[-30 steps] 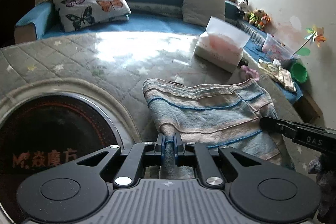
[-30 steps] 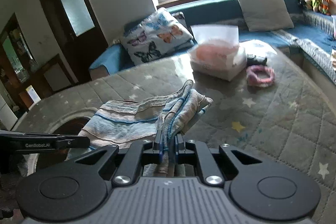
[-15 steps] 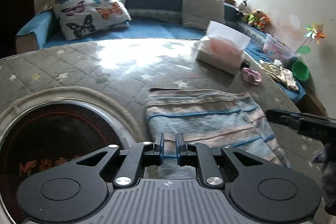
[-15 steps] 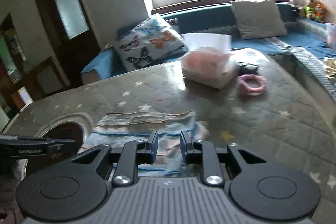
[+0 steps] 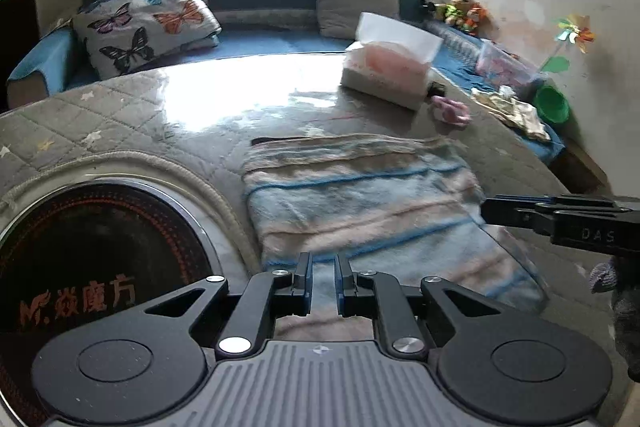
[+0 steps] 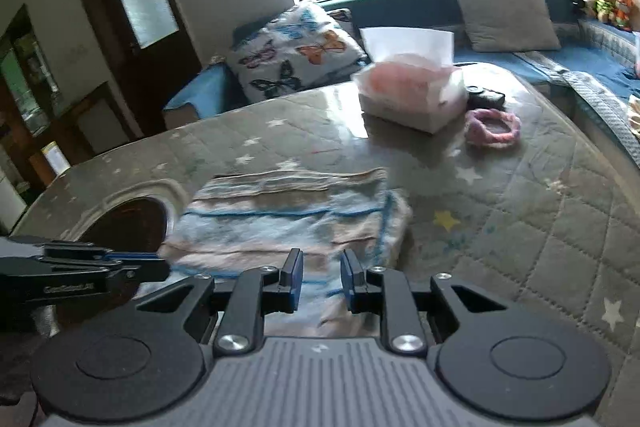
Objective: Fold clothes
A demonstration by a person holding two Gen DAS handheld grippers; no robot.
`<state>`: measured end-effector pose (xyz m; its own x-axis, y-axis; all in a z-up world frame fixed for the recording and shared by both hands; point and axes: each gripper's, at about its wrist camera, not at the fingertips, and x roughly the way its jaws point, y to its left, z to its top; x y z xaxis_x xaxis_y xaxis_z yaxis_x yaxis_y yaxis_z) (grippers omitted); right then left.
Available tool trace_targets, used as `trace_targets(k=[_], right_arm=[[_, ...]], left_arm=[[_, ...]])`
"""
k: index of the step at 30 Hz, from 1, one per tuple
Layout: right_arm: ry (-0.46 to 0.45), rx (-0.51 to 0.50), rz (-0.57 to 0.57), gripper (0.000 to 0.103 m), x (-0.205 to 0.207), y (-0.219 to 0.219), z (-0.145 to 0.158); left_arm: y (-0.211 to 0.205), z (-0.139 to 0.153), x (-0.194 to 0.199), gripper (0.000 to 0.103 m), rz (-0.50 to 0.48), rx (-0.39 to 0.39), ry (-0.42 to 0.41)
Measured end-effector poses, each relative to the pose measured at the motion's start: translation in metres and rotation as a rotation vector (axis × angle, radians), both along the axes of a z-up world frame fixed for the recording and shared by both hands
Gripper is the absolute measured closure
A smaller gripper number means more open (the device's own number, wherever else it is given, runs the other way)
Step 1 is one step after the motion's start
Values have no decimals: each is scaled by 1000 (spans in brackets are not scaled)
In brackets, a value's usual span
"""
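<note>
While the blue-and-beige striped folded cloth (image 5: 360,203) lies flat on the grey quilted star-print table cover (image 6: 540,227), left gripper (image 5: 322,269) and right gripper (image 6: 322,267) hang spread at its near edge, gripping nothing. Far right, a white tissue box (image 6: 416,99) shows pink contents.

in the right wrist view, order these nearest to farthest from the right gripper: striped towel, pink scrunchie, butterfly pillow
1. Striped blue and beige towel, directly ahead of the right gripper.
2. Fuzzy pink scrunchie, ahead to the right.
3. Butterfly-print pillow, on the bench, ahead to the left.
</note>
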<state>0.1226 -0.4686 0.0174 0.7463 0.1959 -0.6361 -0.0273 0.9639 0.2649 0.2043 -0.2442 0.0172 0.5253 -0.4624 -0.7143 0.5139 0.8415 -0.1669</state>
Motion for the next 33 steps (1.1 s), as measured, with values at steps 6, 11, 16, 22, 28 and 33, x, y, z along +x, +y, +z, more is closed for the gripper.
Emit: trace_targets(k=[6,11,16,22,28,33], right_arm=[[5,-11,54,83,-34,16,1],[2,-32,21,84,-52,13,-6],[-4,-50,-23,82,-65,7,-11],[-84,-79,-15,82,-73,17,1],[-38,-48,11,83,-60,23,-11],[-20,-49,-10,80,-62,21,-18]], left_arm=[[1,-3,-31,88,-66,21,-4],[7,-17,-38,89,-52,47,12],[14,-14,-39,88,-27,29,15],[17,-11,-46,88,-18,9,16],[19,-14,-46,88,-7,12,28],[22,-13,-49,85,0,10,34]])
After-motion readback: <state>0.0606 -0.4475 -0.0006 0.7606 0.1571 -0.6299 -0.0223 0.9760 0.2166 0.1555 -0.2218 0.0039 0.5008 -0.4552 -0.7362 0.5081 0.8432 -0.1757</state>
